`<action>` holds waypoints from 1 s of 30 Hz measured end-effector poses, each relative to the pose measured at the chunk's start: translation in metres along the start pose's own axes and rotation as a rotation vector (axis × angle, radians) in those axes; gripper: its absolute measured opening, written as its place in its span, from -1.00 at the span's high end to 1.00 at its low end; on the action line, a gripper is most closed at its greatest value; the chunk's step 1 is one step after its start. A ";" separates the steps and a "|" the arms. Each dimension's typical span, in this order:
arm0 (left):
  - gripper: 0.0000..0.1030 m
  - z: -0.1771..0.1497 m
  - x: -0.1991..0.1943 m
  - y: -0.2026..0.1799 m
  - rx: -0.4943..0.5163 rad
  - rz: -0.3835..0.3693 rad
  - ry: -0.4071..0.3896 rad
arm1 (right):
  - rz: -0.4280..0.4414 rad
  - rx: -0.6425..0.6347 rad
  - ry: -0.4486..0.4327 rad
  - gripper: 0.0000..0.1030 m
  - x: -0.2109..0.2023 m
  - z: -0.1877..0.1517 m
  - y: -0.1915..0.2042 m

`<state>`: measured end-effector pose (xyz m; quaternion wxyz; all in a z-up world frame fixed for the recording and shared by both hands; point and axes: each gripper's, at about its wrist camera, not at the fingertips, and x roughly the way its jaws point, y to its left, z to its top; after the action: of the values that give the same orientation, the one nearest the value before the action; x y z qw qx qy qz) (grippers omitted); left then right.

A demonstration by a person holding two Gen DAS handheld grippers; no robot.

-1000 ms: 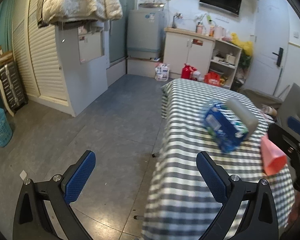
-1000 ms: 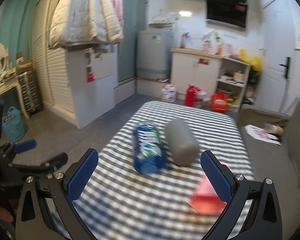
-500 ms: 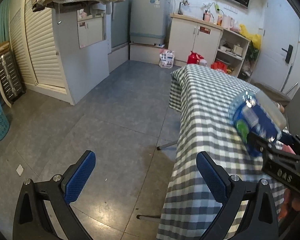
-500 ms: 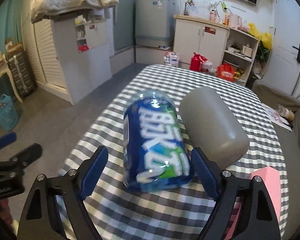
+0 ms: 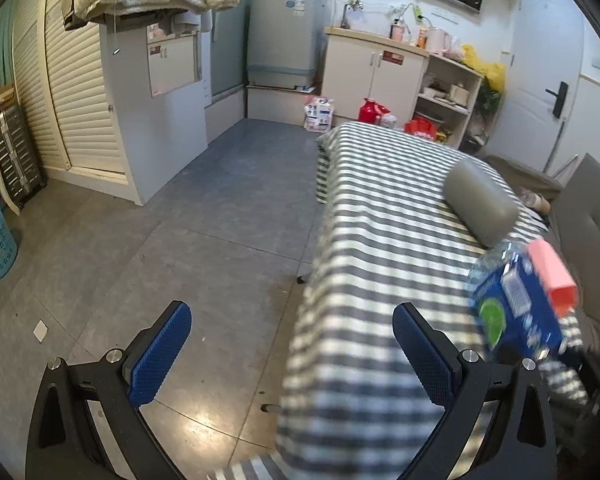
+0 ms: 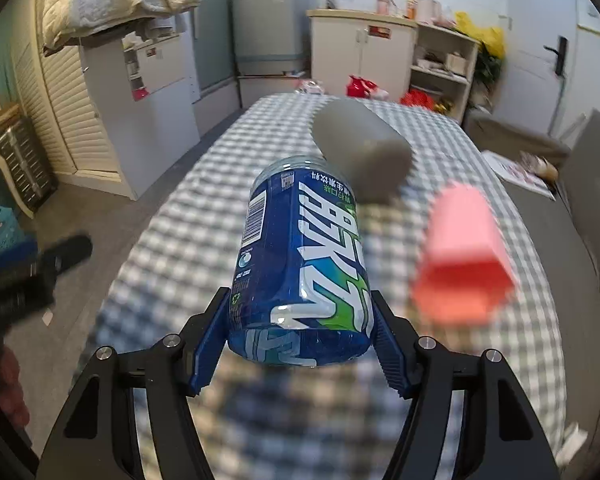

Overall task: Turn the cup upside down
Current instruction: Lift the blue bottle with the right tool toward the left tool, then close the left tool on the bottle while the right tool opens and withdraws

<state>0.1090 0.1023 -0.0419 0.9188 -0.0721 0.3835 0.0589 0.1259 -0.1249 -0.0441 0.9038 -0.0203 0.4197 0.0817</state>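
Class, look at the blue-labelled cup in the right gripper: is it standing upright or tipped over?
Tipped. The blue-labelled cup lies lengthwise along the right gripper, its label text running sideways, clamped between both pads above the checked tablecloth.

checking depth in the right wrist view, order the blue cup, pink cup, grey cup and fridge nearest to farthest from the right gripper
1. blue cup: clamped in the right gripper.
2. pink cup: right, on the checked cloth.
3. grey cup: beyond the blue one, centre.
4. fridge: against the back wall.

Large white Chinese characters are running along the blue cup (image 6: 300, 264) label, too tilted to read surely; smaller green-backed characters, a barcode and a recycling mark are showing beside them. Labels on the far cabinet (image 6: 364, 46) are staying too small to read
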 end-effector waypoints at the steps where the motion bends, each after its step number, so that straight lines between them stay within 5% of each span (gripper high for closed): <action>1: -1.00 -0.003 -0.009 -0.006 0.005 -0.010 -0.005 | -0.002 0.015 0.001 -0.28 -0.008 -0.008 -0.001; 11: -1.00 -0.024 -0.045 -0.054 0.101 -0.022 -0.006 | 0.003 0.018 0.035 -0.29 -0.044 -0.041 -0.011; 19: -1.00 -0.031 -0.048 -0.065 0.135 0.052 -0.004 | 0.061 0.055 0.066 -0.57 -0.058 -0.041 -0.020; 30: -1.00 -0.022 -0.065 -0.111 0.167 -0.056 0.044 | -0.035 0.124 -0.002 -0.61 -0.115 -0.028 -0.096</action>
<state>0.0662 -0.0145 -0.0011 0.9142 -0.0074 0.4052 -0.0005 0.0477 -0.2374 0.0224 0.9051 0.0283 0.4224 0.0396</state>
